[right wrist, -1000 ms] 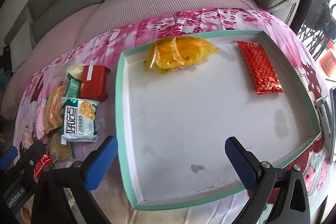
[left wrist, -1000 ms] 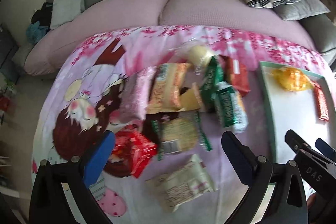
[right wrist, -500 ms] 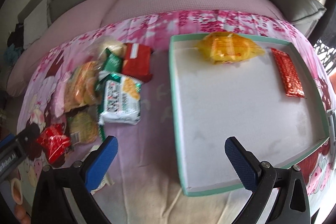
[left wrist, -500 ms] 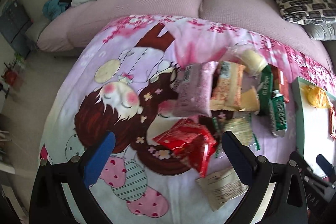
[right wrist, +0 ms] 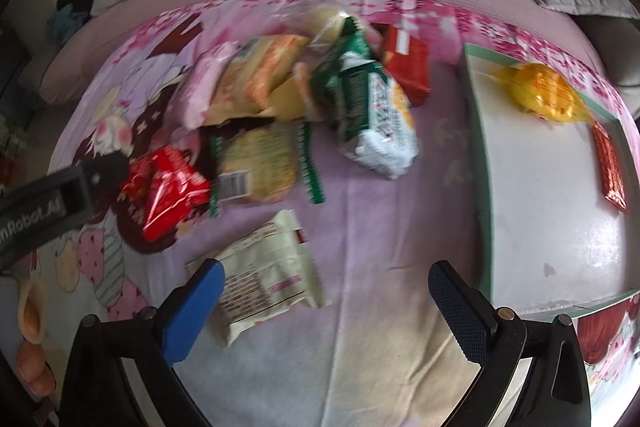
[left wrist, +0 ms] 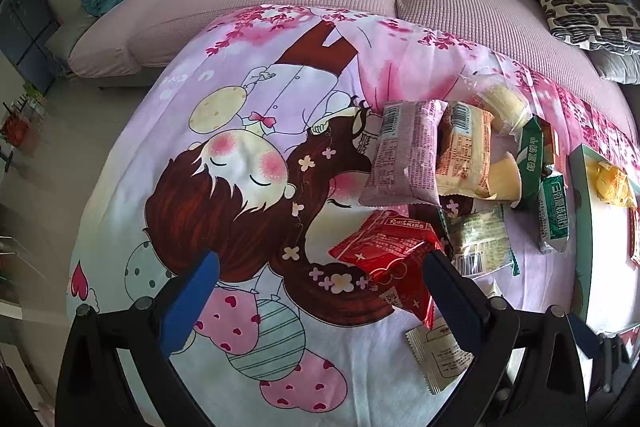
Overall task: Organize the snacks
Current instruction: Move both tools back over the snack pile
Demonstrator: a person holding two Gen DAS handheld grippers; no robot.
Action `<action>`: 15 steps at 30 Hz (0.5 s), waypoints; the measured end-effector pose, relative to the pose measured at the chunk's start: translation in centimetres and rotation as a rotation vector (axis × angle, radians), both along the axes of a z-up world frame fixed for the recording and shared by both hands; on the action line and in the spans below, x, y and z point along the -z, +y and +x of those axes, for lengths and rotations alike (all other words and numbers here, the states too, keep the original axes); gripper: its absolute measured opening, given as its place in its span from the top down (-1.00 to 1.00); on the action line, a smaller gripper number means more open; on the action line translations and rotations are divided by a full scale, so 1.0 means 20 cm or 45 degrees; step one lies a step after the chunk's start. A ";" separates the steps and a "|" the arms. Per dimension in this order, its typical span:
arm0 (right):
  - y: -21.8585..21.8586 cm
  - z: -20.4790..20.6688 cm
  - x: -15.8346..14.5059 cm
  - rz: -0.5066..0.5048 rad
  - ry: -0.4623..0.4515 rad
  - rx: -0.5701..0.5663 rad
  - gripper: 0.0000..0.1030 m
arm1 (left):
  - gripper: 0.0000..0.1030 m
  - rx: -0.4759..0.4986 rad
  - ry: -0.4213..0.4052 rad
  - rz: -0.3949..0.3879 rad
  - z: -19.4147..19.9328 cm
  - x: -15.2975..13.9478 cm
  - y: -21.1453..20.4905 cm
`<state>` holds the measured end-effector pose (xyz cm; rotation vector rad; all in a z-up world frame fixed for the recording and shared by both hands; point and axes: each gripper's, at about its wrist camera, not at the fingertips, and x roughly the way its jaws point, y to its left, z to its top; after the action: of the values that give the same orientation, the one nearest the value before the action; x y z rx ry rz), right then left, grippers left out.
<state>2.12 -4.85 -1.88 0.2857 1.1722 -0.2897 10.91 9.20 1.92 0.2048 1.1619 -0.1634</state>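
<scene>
Snack pile, unsorted: both grippers' jaws wide, holding nothing.
Left gripper (left wrist: 320, 291): your right jaw overlaps red packet (left wrist: 390, 259); closing may pinch blanket (left wrist: 224, 163) too.

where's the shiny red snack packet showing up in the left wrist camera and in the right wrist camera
Left wrist view: the shiny red snack packet lies lower right of centre, just beyond the left gripper, which is open.
Right wrist view: it lies at mid-left, beside the tip of the other gripper.
Shared landmark: the clear green-edged cracker pack lies right beside it in both.
</scene>
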 end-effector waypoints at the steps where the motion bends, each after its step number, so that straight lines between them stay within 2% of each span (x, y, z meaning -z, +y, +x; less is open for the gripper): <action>1: 0.03 0.01 0.00 -0.002 0.003 -0.020 -1.00 | -0.96 -0.005 0.002 -0.006 0.00 0.00 0.01; 11: 0.17 0.09 0.12 -0.021 0.065 -0.120 -1.00 | -0.96 -0.043 0.040 -0.048 0.03 0.03 0.06; 15: 0.17 0.11 0.19 -0.024 0.103 -0.111 -1.00 | -0.96 -0.043 0.066 -0.120 0.04 0.03 0.07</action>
<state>4.26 -1.51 -5.65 0.2073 1.2574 -0.2372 11.73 10.62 1.26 0.0982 1.2058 -0.1937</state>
